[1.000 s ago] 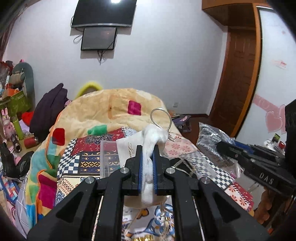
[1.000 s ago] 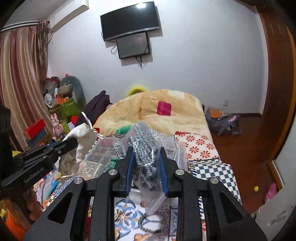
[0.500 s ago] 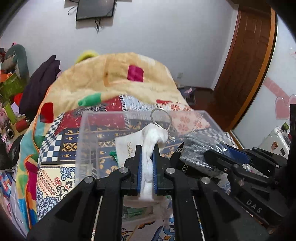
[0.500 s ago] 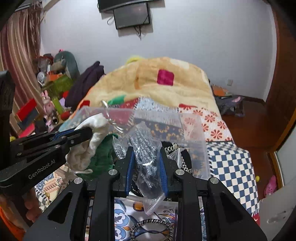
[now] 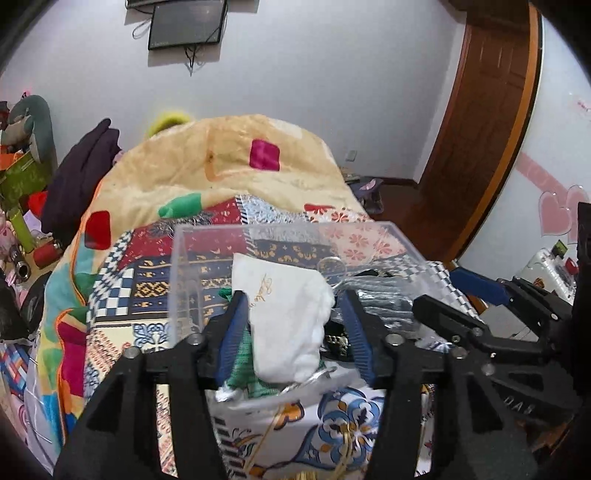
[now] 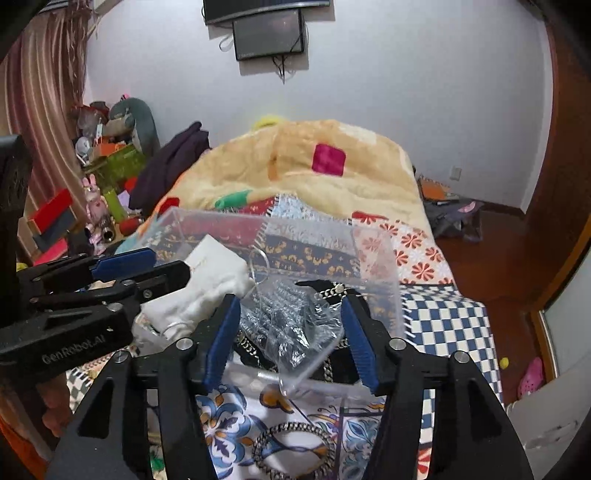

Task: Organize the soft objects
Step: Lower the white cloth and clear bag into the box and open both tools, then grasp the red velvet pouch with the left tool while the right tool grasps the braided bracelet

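Left wrist view: the left gripper (image 5: 295,325) has its fingers spread wide, released. The white drawstring pouch (image 5: 284,317) sits between them inside the clear plastic box (image 5: 184,266), which stands on the bed (image 5: 147,266). A green fabric item (image 5: 243,365) lies beside the left finger.

Right wrist view: the right gripper (image 6: 291,339) also has its fingers apart, released. The clear bag of grey-patterned fabric (image 6: 284,325) rests between them in the box, with the pouch just beyond the left finger.

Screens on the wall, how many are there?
2. A small dark screen hangs mid-wall, and a bigger TV sits right above it, cut off by the picture's top edge.
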`<state>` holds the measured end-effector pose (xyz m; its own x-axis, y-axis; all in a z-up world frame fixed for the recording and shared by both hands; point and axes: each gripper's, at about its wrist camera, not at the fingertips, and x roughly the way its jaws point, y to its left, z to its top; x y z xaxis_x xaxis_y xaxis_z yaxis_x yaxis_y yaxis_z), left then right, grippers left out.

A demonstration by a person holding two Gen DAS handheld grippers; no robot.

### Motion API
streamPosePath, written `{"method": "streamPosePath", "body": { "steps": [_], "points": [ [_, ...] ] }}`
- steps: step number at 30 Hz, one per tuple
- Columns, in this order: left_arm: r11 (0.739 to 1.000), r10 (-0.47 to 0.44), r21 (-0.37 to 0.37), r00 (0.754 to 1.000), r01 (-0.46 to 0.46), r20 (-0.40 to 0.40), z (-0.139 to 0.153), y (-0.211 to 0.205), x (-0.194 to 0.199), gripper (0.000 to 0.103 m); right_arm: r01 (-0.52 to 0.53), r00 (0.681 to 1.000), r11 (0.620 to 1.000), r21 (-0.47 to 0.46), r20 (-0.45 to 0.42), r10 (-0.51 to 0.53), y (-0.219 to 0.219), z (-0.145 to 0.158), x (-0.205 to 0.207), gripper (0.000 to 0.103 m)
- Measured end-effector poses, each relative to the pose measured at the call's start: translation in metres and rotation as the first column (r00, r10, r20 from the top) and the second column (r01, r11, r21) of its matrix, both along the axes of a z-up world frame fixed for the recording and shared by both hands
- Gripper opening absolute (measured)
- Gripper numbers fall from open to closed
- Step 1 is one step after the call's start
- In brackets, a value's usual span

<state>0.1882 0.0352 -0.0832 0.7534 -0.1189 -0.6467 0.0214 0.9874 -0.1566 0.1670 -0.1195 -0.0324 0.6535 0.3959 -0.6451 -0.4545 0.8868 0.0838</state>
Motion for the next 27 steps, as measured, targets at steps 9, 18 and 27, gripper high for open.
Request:
{"method": "streamPosePath", "body": {
  "steps": [9,18,27],
  "points": [
    [1.000,-0.008,0.028,0.997,0.005,0.080,0.015,0.001,-0.059,0.079,0.019,0.998,0.999,0.028,0.062,-0.020,-0.025,0.013,-0.032,0.079],
    [0.998,-0.033,0.056,0.999,0.032,0.026,-0.018,0.001,-0.094,0.080,0.024,0.999,0.999,-0.034,-0.022,-0.024,-0.033,-0.024,-0.050,0.079],
    [0.998,-0.035,0.053,0.998,0.038,-0.060,-0.062,0.013,-0.113,0.077,-0.013,0.986,0.998,-0.055,-0.164,0.004,-0.023,-0.066,-0.043,0.079]
  ]
}}
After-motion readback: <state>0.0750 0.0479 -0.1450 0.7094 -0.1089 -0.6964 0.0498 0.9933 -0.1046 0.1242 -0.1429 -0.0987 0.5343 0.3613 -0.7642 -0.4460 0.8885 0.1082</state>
